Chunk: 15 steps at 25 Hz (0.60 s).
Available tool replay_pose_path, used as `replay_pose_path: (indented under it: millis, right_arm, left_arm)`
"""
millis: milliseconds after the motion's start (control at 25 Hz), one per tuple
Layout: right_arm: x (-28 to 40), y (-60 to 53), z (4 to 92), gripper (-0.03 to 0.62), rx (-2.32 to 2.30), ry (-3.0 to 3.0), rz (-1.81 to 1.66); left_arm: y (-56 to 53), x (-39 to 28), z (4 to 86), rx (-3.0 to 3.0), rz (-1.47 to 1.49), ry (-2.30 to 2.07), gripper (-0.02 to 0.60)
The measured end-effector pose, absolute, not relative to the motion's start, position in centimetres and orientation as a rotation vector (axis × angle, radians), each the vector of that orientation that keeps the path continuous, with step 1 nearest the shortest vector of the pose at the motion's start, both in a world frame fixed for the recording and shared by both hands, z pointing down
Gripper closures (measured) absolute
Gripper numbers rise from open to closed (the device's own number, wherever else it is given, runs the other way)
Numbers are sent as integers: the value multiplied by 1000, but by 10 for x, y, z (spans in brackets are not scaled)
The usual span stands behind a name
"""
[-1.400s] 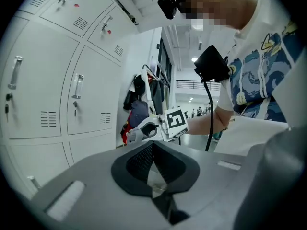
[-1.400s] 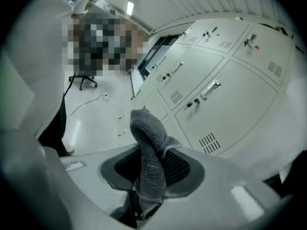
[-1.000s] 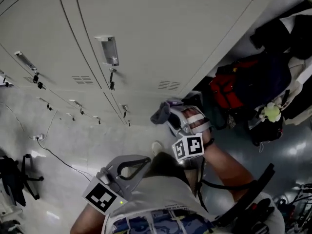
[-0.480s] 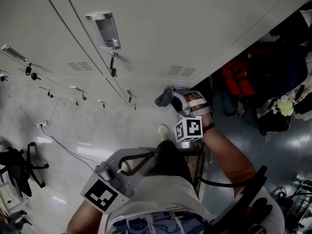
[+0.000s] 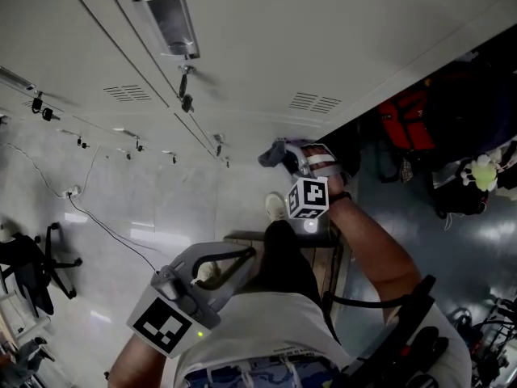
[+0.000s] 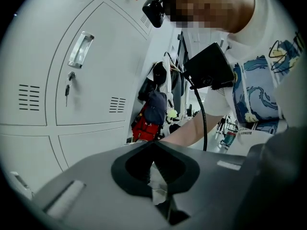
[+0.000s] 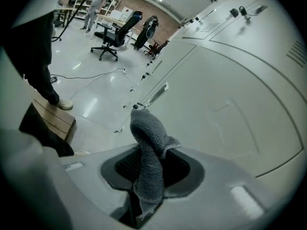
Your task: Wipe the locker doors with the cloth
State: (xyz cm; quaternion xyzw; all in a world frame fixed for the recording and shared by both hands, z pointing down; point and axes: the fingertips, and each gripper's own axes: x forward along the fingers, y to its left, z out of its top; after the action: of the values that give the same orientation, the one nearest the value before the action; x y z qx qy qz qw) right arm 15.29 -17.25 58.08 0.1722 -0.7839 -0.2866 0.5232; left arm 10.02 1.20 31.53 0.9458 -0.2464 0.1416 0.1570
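Pale grey locker doors (image 5: 266, 39) fill the top of the head view. My right gripper (image 5: 284, 153) is shut on a grey terry cloth (image 5: 271, 153) and holds it near the bottom edge of the right-hand door, under a vent. In the right gripper view the cloth (image 7: 148, 147) sticks up out of the gripper (image 7: 146, 176), a short way off the door (image 7: 225, 99). My left gripper (image 5: 212, 267) hangs low by the person's body, away from the lockers, with its jaws shut. In its own view the left gripper (image 6: 156, 176) shows a pale sliver in the slit.
A locker handle (image 5: 166, 18) and hanging keys (image 5: 186, 99) sit on the door to the left. Red and dark bags (image 5: 408, 115) pile up right of the lockers. The person stands on a wooden step (image 7: 50, 119). An office chair (image 5: 32, 265) and a floor cable (image 5: 105, 233) lie left.
The head view has tilted, so the lockers slid up the picture. My right gripper with the cloth has shifted slightly right and up along the lower door. The left gripper stays low.
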Motion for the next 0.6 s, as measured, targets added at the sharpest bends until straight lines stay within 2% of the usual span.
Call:
replay_pose_path:
  millis: [600]
  right_arm:
    - [151,-177,691,484,423,-1808,-564]
  left_arm:
    - [7,84,334,2607,434,-762,580]
